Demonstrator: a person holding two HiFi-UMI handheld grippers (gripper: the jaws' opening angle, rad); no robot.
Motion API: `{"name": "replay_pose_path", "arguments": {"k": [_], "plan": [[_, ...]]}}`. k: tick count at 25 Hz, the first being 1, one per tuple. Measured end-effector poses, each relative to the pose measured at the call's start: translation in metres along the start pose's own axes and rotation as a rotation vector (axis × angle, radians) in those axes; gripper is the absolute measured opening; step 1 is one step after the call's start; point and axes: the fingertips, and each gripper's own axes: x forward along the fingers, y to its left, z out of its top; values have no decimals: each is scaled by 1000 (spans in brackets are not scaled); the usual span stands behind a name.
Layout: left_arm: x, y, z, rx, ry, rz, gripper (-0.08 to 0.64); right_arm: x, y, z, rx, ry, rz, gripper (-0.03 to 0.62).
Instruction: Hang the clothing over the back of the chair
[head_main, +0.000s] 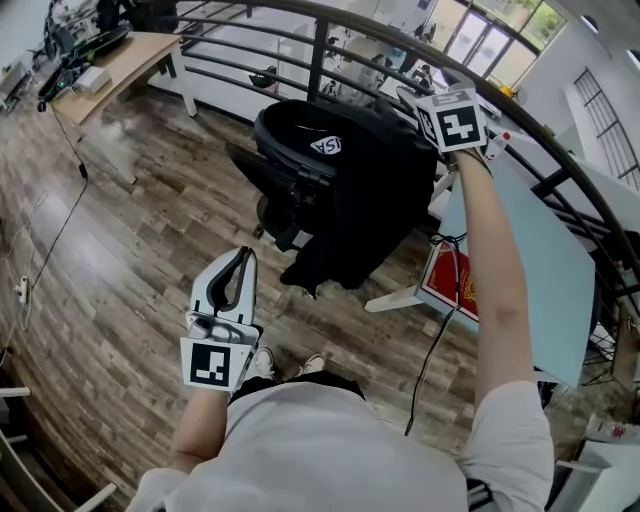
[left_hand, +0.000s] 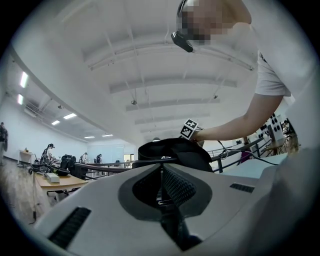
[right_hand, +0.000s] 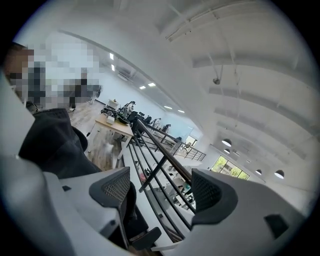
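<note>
A black garment (head_main: 350, 190) with a white label lies draped over the back of a black office chair (head_main: 277, 228) in the middle of the head view. My left gripper (head_main: 244, 257) is low and to the left of the chair, well apart from the cloth, jaws shut with nothing between them (left_hand: 161, 172). Its own view shows the garment (left_hand: 175, 152) ahead. My right gripper is raised beyond the chair's top right, and only its marker cube (head_main: 455, 120) shows there. In its own view the right gripper (right_hand: 162, 192) stands open and empty, the garment (right_hand: 55, 145) at its left.
A black metal railing (head_main: 330, 20) curves behind the chair. A pale blue table (head_main: 540, 250) stands at the right with a red item (head_main: 455, 285) under its edge and a cable hanging down. A wooden desk (head_main: 120, 60) with equipment is far left on the plank floor.
</note>
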Motion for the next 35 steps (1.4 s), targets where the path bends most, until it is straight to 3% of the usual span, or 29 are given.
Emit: {"name": "replay_pose_path", "arguments": {"k": [4, 10, 18, 22, 35], "plan": [[0, -4, 2, -1, -7, -27, 34, -23, -5, 4, -8, -33, -37, 366], [-1, -14, 6, -4, -25, -74, 34, -60, -3, 3, -29, -64, -88, 238], [-9, -20, 9, -20, -43, -121, 34, -98, 10, -11, -12, -59, -123, 125], [-13, -20, 12, -30, -53, -140, 34, -123, 7, -21, 4, -70, -181, 25], [-19, -13, 23, -21, -81, -186, 34, -209, 45, -43, 66, -131, -208, 17]]}}
